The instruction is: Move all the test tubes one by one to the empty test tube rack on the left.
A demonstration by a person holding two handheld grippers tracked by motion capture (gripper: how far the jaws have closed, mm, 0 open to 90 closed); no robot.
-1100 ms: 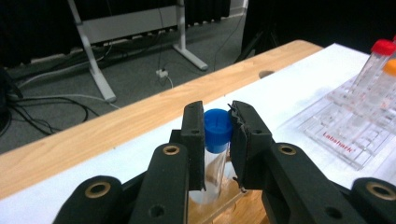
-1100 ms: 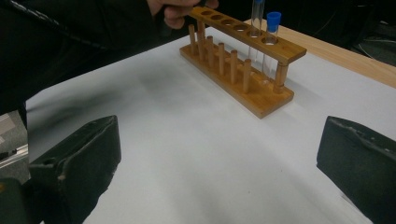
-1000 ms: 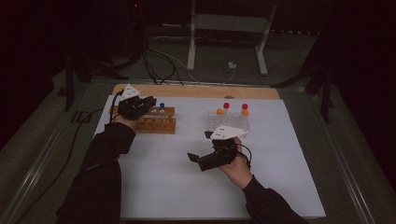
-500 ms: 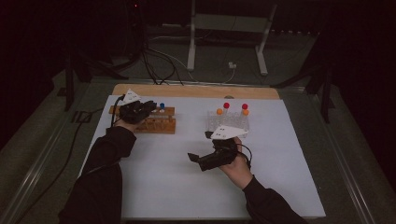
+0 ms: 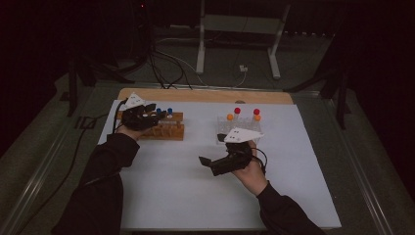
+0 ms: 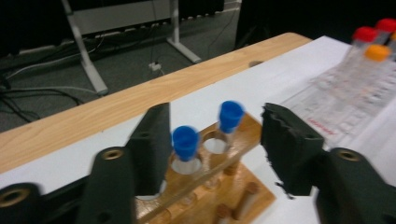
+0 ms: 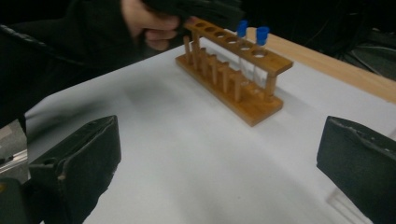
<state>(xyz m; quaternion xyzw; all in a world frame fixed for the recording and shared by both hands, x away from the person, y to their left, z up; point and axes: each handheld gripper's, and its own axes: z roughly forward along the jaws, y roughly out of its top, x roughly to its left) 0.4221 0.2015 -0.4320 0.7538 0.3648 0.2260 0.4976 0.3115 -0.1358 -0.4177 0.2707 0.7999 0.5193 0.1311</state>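
red print on clear rack (image 6: 348, 114), too blurred to read

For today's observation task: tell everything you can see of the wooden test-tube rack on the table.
The wooden rack looks like varnished light-brown wood: a top bar with a row of round holes, dowel posts, a flat base. It stands upright on the white sheet near the table's far left. Two blue-capped tubes stand upright in neighbouring holes at one end. The left claw straddles that end, open, its jaws having just opened; contact is unclear.

clear rack (image 5: 238, 131), right of centre | red and orange capped tubes (image 5: 237, 111) in it | metal stand (image 5: 238, 36), far | cables (image 5: 161, 63), far left floor
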